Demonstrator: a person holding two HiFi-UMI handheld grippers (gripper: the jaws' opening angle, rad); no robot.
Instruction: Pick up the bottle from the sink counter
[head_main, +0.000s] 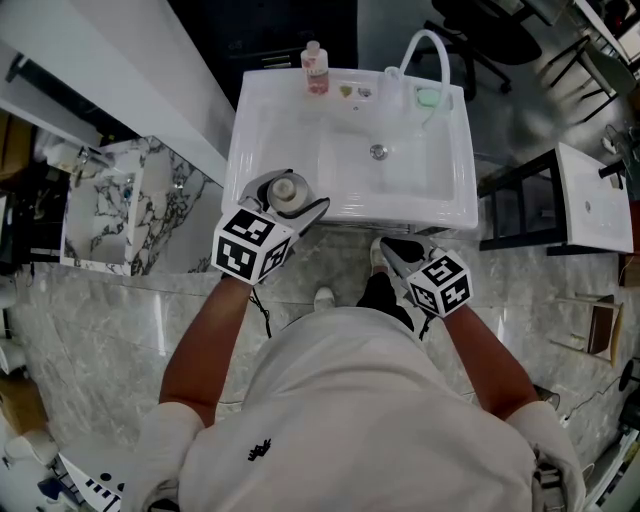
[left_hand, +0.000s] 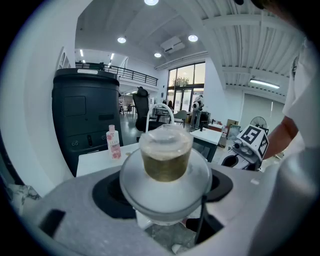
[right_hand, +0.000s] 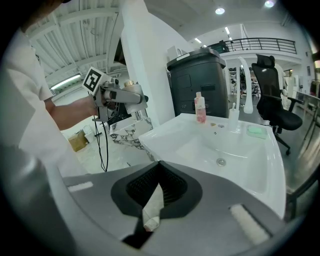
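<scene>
A round frosted bottle (left_hand: 166, 160) with a gold, clear-topped cap sits upright between the jaws of my left gripper (head_main: 290, 196), which is shut on its wide body. In the head view this bottle (head_main: 284, 189) hangs just over the front left corner of the white sink (head_main: 290, 140). A second, pink bottle (head_main: 315, 70) stands upright on the sink's back ledge, also seen as the pink bottle (right_hand: 200, 109) in the right gripper view. My right gripper (head_main: 398, 256) is lower, in front of the sink, its jaws together and holding nothing.
A white curved faucet (head_main: 425, 50) and a green soap pad (head_main: 430, 98) are at the sink's back right. A marble-patterned counter (head_main: 110, 210) lies to the left, a small white table (head_main: 595, 200) to the right. A dark cabinet (right_hand: 197, 85) and an office chair (right_hand: 272, 95) stand behind.
</scene>
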